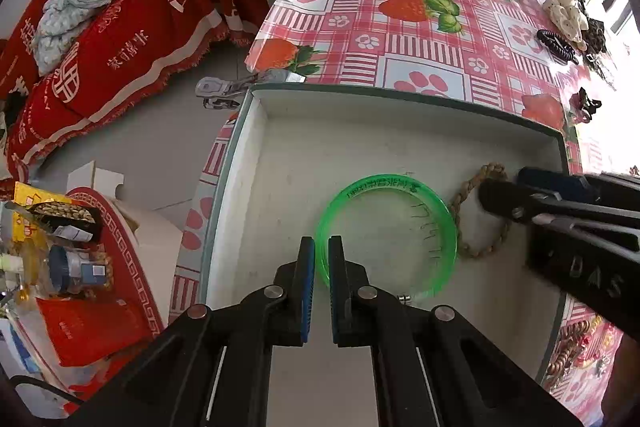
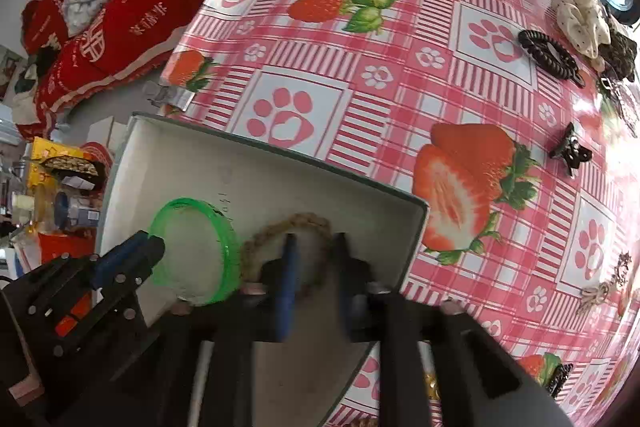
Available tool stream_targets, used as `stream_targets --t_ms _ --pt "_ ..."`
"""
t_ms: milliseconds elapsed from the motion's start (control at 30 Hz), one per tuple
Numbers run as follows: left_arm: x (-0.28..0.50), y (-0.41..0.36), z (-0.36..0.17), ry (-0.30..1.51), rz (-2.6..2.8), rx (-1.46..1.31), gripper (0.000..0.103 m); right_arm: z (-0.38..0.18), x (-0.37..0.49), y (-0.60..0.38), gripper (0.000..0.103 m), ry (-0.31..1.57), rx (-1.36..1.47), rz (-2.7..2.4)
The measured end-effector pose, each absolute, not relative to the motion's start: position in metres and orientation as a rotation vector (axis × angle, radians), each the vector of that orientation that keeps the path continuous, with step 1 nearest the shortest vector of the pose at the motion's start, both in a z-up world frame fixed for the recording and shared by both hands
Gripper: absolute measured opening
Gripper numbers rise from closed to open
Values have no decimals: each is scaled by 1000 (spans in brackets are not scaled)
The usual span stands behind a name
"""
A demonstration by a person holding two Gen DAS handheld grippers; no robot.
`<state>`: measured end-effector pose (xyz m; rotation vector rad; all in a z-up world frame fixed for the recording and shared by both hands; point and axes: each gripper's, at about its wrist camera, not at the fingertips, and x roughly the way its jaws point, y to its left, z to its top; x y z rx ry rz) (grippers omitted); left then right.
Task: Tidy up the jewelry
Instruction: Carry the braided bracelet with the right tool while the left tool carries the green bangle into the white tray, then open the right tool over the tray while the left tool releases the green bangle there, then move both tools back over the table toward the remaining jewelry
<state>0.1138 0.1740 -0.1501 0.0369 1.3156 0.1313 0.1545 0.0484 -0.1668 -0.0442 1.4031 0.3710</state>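
My left gripper (image 1: pixel 321 253) points steeply down, its blue-padded jaws nearly closed with only a thin gap. My right gripper (image 2: pixel 314 247) angles down beside it, jaws parted, tips blurred in its own view.

Green bangle (image 1: pixel 386 235) flat in white tray (image 1: pixel 360 131), beside braided bracelet (image 1: pixel 478 215).

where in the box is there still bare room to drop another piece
The far-left floor of the white shallow box, between its walls and the green translucent bangle, is bare. The right side is crowded: braided tan rope bracelet touching the bangle, right gripper over it.
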Motion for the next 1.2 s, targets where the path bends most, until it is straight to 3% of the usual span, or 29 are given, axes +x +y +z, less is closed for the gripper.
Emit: stream_targets --t_ms 33,67,500,967,1000,1033,1067,1200 --pt "113 174 -149 1312 133 40 13 -165 154 49 53 1396 -39 381" --pt "112 174 -148 1310 133 40 13 -163 154 50 54 1389 -40 380" --pt "100 166 -125 1272 108 1 13 -113 142 25 55 1303 96 387" --pt "82 158 -118 1274 73 -35 13 -96 83 -92 58 1305 201 163" --pt "82 157 -118 1276 75 -37 22 -96 79 -100 59 1308 204 147" --pt "81 157 -118 1278 77 -42 81 -97 75 -109 59 1311 207 129" --pt "81 157 -117 1282 97 -47 103 -98 72 -114 59 1314 209 118" --pt "79 153 -114 1253 109 -36 103 -102 61 -137 62 1325 228 72"
